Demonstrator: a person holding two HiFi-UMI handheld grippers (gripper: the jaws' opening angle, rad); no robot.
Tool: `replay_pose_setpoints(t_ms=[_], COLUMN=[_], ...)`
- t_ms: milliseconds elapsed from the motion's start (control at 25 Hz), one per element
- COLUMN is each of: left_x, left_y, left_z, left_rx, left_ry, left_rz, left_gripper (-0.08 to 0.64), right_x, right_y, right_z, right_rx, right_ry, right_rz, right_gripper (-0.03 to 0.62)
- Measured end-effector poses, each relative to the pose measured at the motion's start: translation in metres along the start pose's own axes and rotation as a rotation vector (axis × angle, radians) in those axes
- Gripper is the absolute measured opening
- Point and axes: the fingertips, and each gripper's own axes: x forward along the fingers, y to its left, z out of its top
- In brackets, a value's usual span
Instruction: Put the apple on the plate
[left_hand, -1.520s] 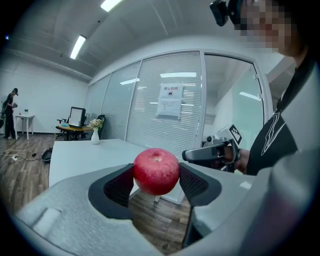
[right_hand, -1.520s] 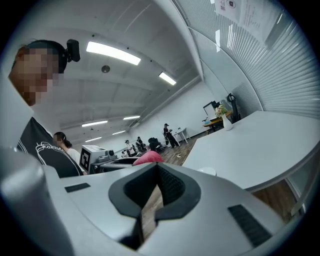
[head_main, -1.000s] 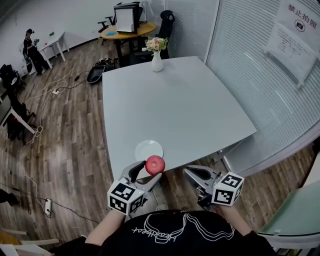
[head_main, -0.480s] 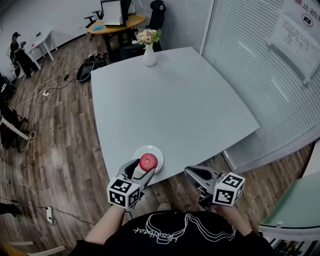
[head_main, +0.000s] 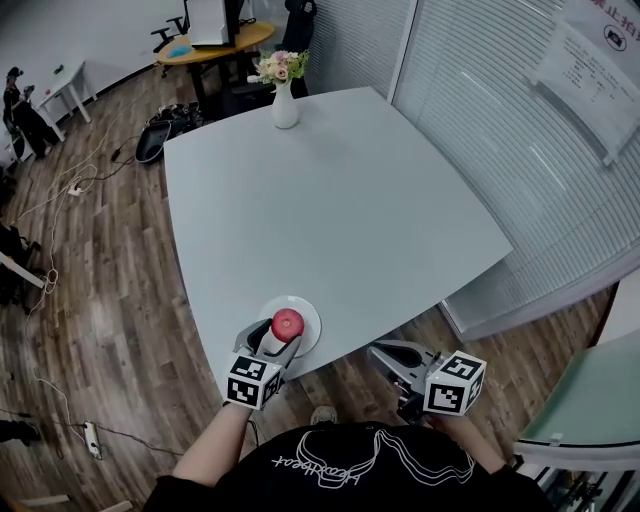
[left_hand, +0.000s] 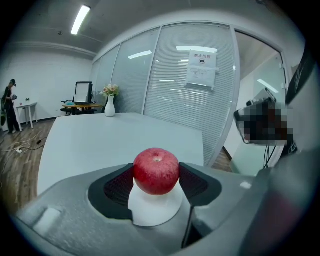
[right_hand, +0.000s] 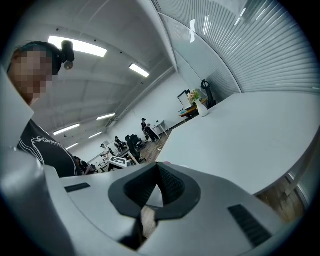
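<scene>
A red apple (head_main: 287, 323) sits between the jaws of my left gripper (head_main: 284, 330), which is shut on it. It is right over the white plate (head_main: 309, 316) near the table's front edge. In the left gripper view the apple (left_hand: 156, 170) fills the gap between the dark pads (left_hand: 118, 186), with the plate (left_hand: 155, 209) directly beneath. Whether the apple touches the plate I cannot tell. My right gripper (head_main: 376, 350) hangs off the table's front edge, over the floor. Its jaws are shut, and in the right gripper view it (right_hand: 156, 189) holds nothing.
The grey-white table (head_main: 340, 210) stretches away from me, with a white vase of flowers (head_main: 284, 100) at its far edge. A glass wall with blinds (head_main: 520, 120) runs along the right. Wooden floor (head_main: 90, 300) lies to the left, and office desks and a person stand far back.
My left gripper has carried the apple forward, from the table's front edge to over the plate. The right gripper has stayed by the edge, still shut.
</scene>
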Motion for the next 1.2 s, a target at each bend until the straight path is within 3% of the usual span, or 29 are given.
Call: replay_pose_setpoints(t_ms=[360,720,1200], left_x=[0.02,0.023,0.005], left_y=[0.013,0.014,0.004], left_z=[-0.019,-0.031,-0.021], left_rx=[0.027,0.101,0.068], left_ry=[0.035,0.032,-0.028], left_rz=[-0.019,-0.06,-0.122], left_gripper=[0.285,0.285,0.311], right_x=[0.004,0.016,0.026], right_y=[-0.005,-0.002,0.002], right_z=[-0.013,-0.016,0.007], right_rx=[0.058,0.035,-0.003], right_ry=[0.025,0.073,0.061], right_rz=[-0.024,-0.025,0.004], right_gripper=[0.009,0.009,0.009])
